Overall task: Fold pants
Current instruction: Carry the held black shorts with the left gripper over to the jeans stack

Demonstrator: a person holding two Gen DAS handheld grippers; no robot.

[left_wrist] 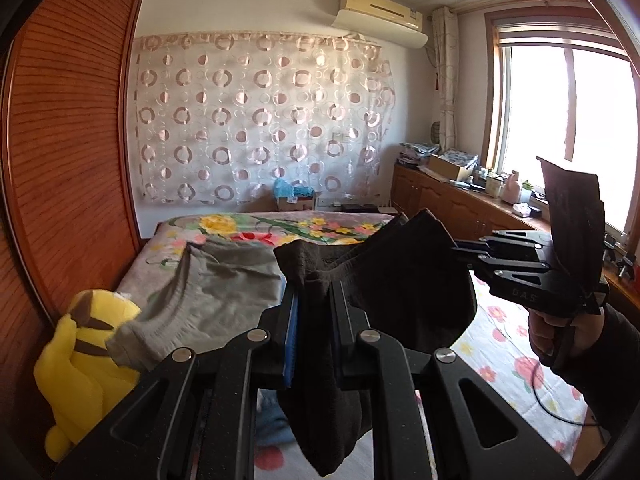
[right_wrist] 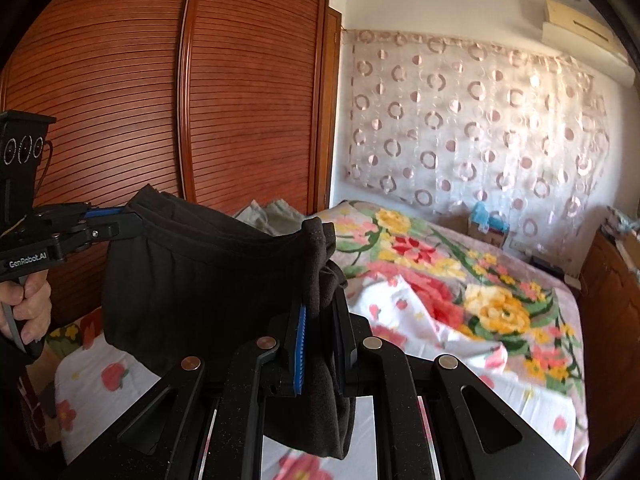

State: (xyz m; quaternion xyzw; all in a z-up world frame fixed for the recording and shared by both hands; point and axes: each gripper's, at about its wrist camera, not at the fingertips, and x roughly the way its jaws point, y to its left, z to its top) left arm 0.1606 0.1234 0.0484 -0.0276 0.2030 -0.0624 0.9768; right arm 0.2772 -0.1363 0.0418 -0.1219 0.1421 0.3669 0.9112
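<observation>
Dark brown pants [left_wrist: 400,276] hang in the air above the bed, stretched between my two grippers. My left gripper [left_wrist: 314,292] is shut on one end of the waistband, cloth bunched between its blue pads and hanging below. In the right wrist view it shows at the left [right_wrist: 134,216], clamped on the pants [right_wrist: 192,280]. My right gripper [right_wrist: 320,304] is shut on the other end of the waistband; in the left wrist view it shows at the right [left_wrist: 456,250]. The legs hang down out of view.
A bed with a floral cover [right_wrist: 460,300] lies below. A grey garment [left_wrist: 224,280] lies on it next to a yellow plush toy [left_wrist: 80,364]. A wooden wardrobe [right_wrist: 160,100] stands at the left, a cluttered low cabinet [left_wrist: 460,196] under the window.
</observation>
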